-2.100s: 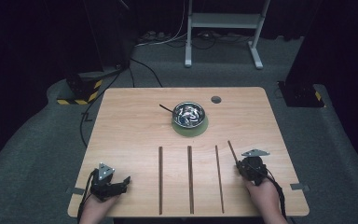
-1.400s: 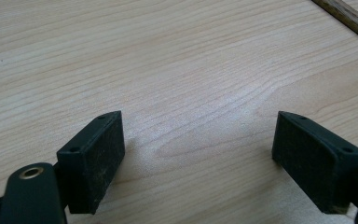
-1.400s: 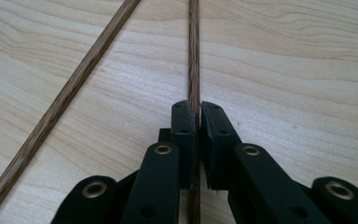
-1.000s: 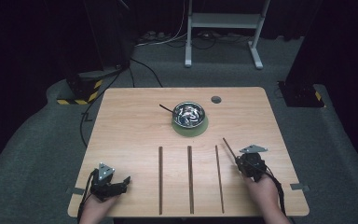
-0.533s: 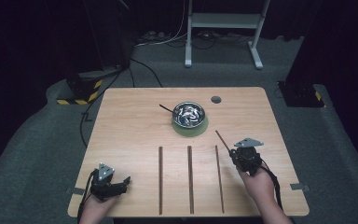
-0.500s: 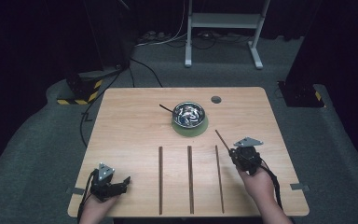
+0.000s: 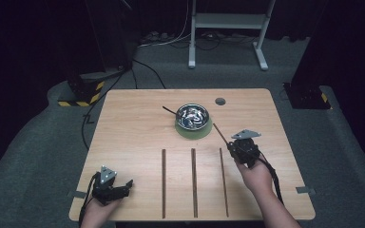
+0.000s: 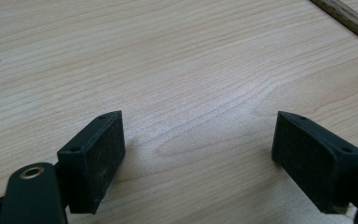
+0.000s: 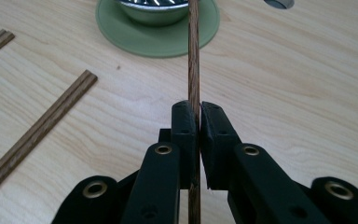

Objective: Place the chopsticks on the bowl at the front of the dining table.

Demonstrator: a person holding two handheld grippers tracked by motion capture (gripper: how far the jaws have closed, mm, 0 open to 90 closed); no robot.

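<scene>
My right gripper (image 7: 236, 145) is shut on a thin wooden stick (image 7: 221, 134) and holds it off the table, its far end pointing at the bowl. In the right gripper view the stick (image 9: 193, 56) runs straight up between the pressed pads of the gripper (image 9: 197, 109), reaching the metal bowl (image 9: 154, 5) on its green saucer (image 9: 158, 37). Near the table's front left corner my left gripper (image 7: 125, 186) rests low, open. Its jaws stand wide apart over bare wood in the left gripper view (image 8: 198, 140).
Three more wooden sticks (image 7: 193, 183) lie side by side, pointing away, in the front middle of the wooden table (image 7: 133, 128). A dark handle (image 7: 168, 110) leans out of the bowl (image 7: 192, 116). A round hole (image 7: 220, 101) sits at the back right.
My right gripper has lifted and carried its stick forward and to the left, towards the bowl. The left gripper has stayed where it was.
</scene>
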